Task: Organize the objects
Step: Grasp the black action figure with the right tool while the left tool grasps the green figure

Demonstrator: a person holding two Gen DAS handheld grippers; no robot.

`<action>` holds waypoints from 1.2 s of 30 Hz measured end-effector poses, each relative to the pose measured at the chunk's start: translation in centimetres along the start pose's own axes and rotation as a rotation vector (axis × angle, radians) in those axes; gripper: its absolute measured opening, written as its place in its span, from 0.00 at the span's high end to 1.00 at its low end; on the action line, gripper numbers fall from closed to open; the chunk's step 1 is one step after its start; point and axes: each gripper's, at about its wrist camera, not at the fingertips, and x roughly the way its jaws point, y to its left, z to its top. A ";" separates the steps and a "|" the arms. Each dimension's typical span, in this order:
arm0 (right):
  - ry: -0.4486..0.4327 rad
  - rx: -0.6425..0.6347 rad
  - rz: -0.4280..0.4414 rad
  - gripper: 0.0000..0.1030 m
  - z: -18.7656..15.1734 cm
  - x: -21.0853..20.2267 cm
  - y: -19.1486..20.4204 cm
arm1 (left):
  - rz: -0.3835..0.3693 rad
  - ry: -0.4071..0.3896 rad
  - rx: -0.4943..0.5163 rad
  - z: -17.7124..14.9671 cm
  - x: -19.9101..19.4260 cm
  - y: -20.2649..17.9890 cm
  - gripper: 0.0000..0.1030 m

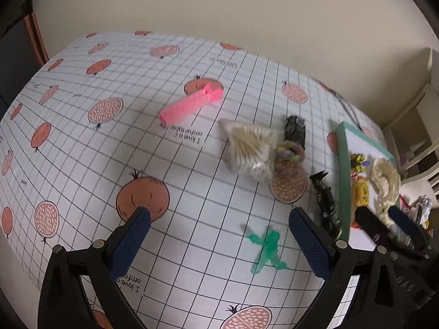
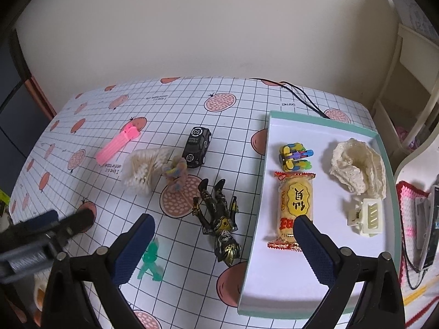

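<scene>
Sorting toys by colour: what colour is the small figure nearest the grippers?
Translucent green figure, lying on the tablecloth; clearest in the left wrist view.

On the surface (image 2: 192, 104) a tray (image 2: 256, 219) sits at 3 o'clock. In it, the snack pack (image 2: 295, 205) lies by the left wall, the block toy (image 2: 295, 156) behind it at 12 o'clock, the lace cloth (image 2: 356, 164) at 2 o'clock, the clip (image 2: 367, 216) at 3 o'clock. Left of the tray lies the armoured figure (image 2: 219, 219). From it, the toy car (image 2: 197, 146) is at 12 o'clock, the cotton swabs (image 2: 144, 170) at 10 o'clock, the small figure (image 2: 151, 260) at 8 o'clock.
</scene>
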 end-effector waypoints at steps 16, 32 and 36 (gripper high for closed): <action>0.025 -0.030 0.055 0.31 0.0 2.0 0.8 | 0.040 0.103 0.095 -2.2 3.5 -3.3 0.03; 0.097 -0.056 0.050 0.47 -1.0 4.5 1.1 | 0.039 0.172 0.142 -3.4 5.2 -4.9 0.20; 0.107 -0.060 0.039 0.47 -1.1 4.9 1.1 | 0.044 0.183 0.162 -3.6 5.4 -5.2 0.28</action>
